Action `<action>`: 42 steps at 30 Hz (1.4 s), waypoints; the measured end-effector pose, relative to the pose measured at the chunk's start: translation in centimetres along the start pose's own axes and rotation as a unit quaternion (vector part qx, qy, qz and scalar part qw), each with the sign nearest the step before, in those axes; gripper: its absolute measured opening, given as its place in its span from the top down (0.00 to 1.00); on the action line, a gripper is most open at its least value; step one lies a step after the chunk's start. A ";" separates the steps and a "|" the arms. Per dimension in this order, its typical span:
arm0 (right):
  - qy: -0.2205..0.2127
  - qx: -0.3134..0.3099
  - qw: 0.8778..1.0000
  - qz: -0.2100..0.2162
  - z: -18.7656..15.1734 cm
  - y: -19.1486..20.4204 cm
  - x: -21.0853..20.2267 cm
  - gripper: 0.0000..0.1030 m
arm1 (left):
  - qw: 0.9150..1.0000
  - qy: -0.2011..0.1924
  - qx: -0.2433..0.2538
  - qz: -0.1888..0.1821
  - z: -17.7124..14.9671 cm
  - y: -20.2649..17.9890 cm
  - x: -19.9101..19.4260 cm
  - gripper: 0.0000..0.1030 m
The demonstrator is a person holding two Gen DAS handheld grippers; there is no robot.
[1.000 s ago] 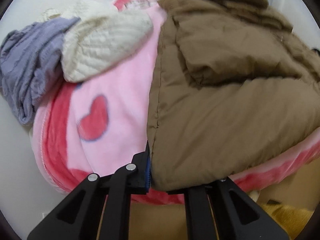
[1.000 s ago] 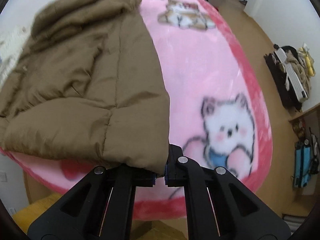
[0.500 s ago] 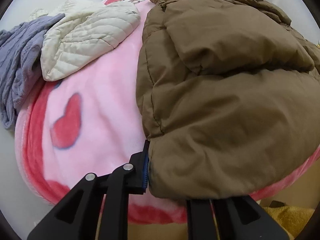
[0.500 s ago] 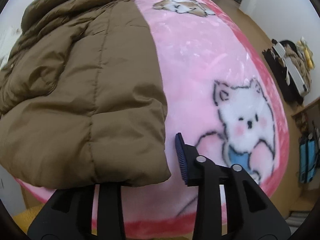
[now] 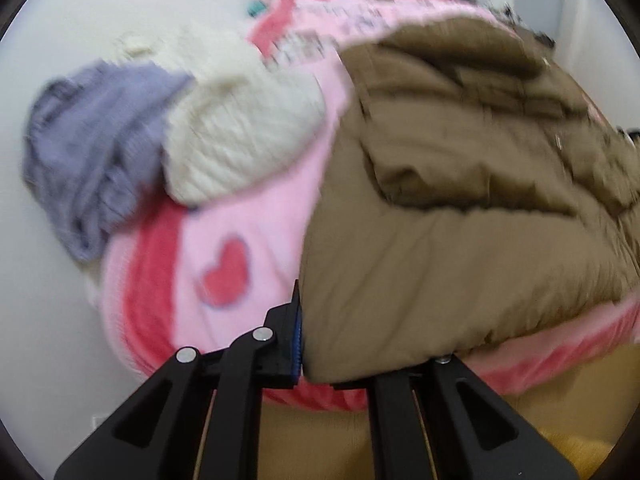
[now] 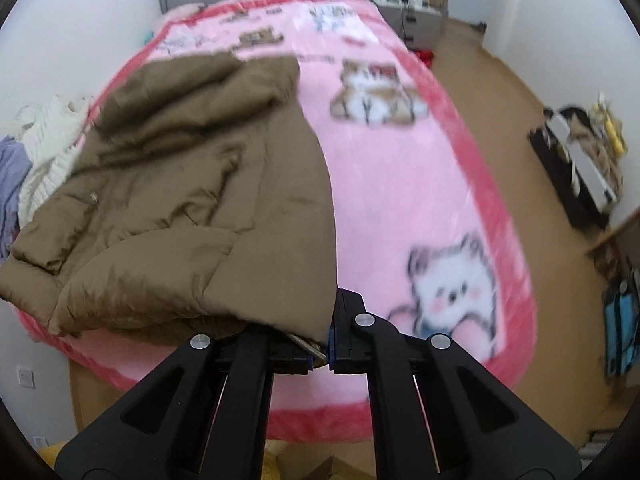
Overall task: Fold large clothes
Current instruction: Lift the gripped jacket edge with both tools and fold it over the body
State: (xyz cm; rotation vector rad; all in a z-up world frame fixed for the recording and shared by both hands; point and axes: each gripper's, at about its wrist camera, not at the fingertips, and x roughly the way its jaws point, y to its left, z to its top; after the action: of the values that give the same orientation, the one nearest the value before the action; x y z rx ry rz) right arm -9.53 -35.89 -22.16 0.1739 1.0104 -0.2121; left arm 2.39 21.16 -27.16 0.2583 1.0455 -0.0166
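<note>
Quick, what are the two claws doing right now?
Left claw: closed on the brown puffer jacket's hem corner.
Right claw: closed on the jacket's other hem corner.

Both grippers are matte black plastic. The left gripper (image 5: 304, 344) has two angular arms with long triangular cut-outs, round silver screw heads at the joints, and a ribbed blue pad on its left finger. The right gripper (image 6: 320, 346) has the same build: black arms, silver screws, blue-padded fingers (image 6: 330, 336).
</note>
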 end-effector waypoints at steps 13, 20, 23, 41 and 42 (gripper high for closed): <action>-0.106 -0.032 0.993 -0.041 18.0 2.2 -3.5 0.96 | 0.994 -0.086 -0.035 0.051 18.3 2.8 -2.7 0.91; -0.096 -0.006 0.993 -0.072 26.1 3.7 0.6 0.96 | 0.996 -0.069 -0.023 0.045 28.5 3.0 3.0 0.91; -0.081 0.002 0.993 -0.084 29.4 3.5 4.6 0.96 | 0.997 -0.056 0.006 0.053 34.0 1.8 6.7 0.91; 0.104 -0.039 0.990 -0.083 41.1 5.5 34.6 0.92 | 0.980 0.131 0.085 0.120 45.5 -5.0 31.0 0.91; 0.108 -0.035 0.990 -0.079 41.1 5.6 35.7 0.92 | 0.980 0.133 0.086 0.120 45.6 -5.2 31.7 0.91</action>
State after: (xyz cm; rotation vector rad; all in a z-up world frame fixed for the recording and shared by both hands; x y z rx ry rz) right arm 43.95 -43.83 -30.94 0.0538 1.2475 -0.3059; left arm 56.61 9.62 -33.75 0.5552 1.2754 0.1499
